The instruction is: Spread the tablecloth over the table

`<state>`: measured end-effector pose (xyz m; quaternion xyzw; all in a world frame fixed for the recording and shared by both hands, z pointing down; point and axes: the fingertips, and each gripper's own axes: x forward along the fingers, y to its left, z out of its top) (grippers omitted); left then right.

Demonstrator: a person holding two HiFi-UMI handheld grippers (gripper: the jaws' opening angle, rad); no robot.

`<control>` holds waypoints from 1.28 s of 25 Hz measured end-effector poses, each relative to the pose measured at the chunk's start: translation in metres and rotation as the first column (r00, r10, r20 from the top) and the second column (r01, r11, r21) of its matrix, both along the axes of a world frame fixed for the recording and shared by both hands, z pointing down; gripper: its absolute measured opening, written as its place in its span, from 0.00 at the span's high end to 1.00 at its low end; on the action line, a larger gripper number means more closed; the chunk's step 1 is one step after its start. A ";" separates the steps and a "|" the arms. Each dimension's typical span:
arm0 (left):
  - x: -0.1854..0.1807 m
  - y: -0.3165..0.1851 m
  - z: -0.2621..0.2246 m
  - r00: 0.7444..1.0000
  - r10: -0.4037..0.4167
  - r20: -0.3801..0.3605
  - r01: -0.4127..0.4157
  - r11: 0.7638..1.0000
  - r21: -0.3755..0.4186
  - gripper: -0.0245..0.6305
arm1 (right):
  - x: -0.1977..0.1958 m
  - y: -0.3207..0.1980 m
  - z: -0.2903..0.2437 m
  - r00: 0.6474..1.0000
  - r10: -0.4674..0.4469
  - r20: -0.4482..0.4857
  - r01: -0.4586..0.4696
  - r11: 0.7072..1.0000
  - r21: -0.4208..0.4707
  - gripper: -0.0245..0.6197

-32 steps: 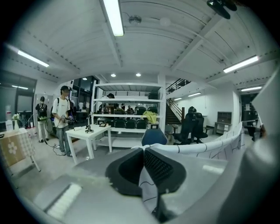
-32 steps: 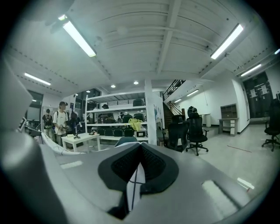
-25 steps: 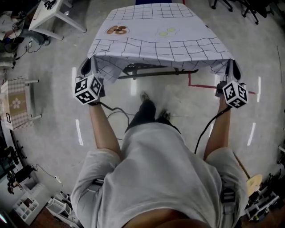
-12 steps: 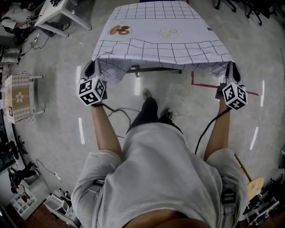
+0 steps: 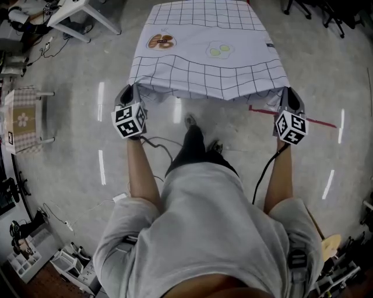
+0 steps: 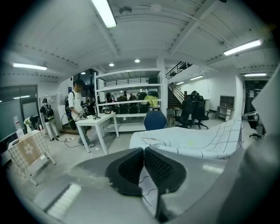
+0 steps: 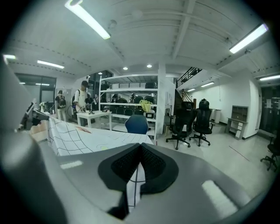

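- Tablecloth [image 5: 210, 58], white with a dark grid, a brown print [image 5: 161, 41] and a pale green print [image 5: 219, 50], lies over the worktop and hides it; its near edge hangs between the two grippers.
- Left gripper [image 5: 129, 93] is clenched on the cloth's near left corner, with fabric pinched between its black pads [image 6: 162, 168].
- Right gripper [image 5: 289, 99] is clenched on the near right corner in the same way.
- Red tape line [image 5: 262, 110] runs across the floor [image 5: 70, 174] below the right corner.
- White table [image 5: 76, 14] stands well apart at the far left.
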<state>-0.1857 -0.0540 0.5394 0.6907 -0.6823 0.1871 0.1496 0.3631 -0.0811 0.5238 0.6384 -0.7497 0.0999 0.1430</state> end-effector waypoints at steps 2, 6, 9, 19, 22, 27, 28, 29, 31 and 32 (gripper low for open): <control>0.004 0.004 0.006 1.000 -0.011 0.007 0.011 1.000 -0.022 0.93 | -0.010 -0.001 0.005 0.999 -0.026 -0.035 0.025 0.999 -0.029 0.95; 0.006 -0.001 0.005 1.000 -0.011 0.023 0.013 0.997 -0.073 0.93 | -0.017 -0.012 0.005 0.999 -0.032 -0.027 0.029 0.996 -0.086 0.95; 0.003 -0.002 0.001 1.000 0.000 0.030 0.003 0.997 -0.082 0.93 | -0.016 -0.013 0.005 0.999 -0.026 -0.026 0.023 0.994 -0.107 0.95; -0.005 0.037 0.037 0.994 -0.108 -0.004 0.106 0.979 -0.172 0.91 | -0.034 -0.005 0.010 0.997 -0.063 -0.049 0.056 0.988 -0.143 0.82; -0.005 0.046 0.038 0.987 -0.158 -0.038 0.151 0.976 -0.154 0.91 | -0.047 -0.008 0.010 0.995 -0.096 -0.025 0.092 0.988 -0.125 0.87; 0.022 0.048 0.028 0.985 -0.155 -0.077 0.149 0.985 -0.087 0.93 | -0.091 -0.006 -0.001 0.982 -0.188 0.016 0.188 0.981 -0.054 0.95; 0.031 0.047 0.025 0.985 -0.147 -0.091 0.141 0.988 -0.069 0.93 | -0.101 -0.005 -0.005 0.978 -0.206 0.024 0.207 0.978 -0.036 0.95; 0.042 0.045 0.022 0.985 -0.134 -0.105 0.129 0.990 -0.051 0.93 | -0.111 -0.004 -0.010 0.974 -0.223 0.032 0.224 0.975 -0.019 0.95; 0.071 0.038 0.015 0.989 -0.091 -0.120 0.089 0.996 -0.018 0.93 | -0.131 -0.001 -0.019 0.966 -0.254 0.048 0.254 0.967 0.015 0.95; 0.088 0.034 0.010 0.991 -0.060 -0.117 0.060 0.998 -0.005 0.93 | -0.140 0.000 -0.025 0.962 -0.268 0.059 0.266 0.963 0.032 0.95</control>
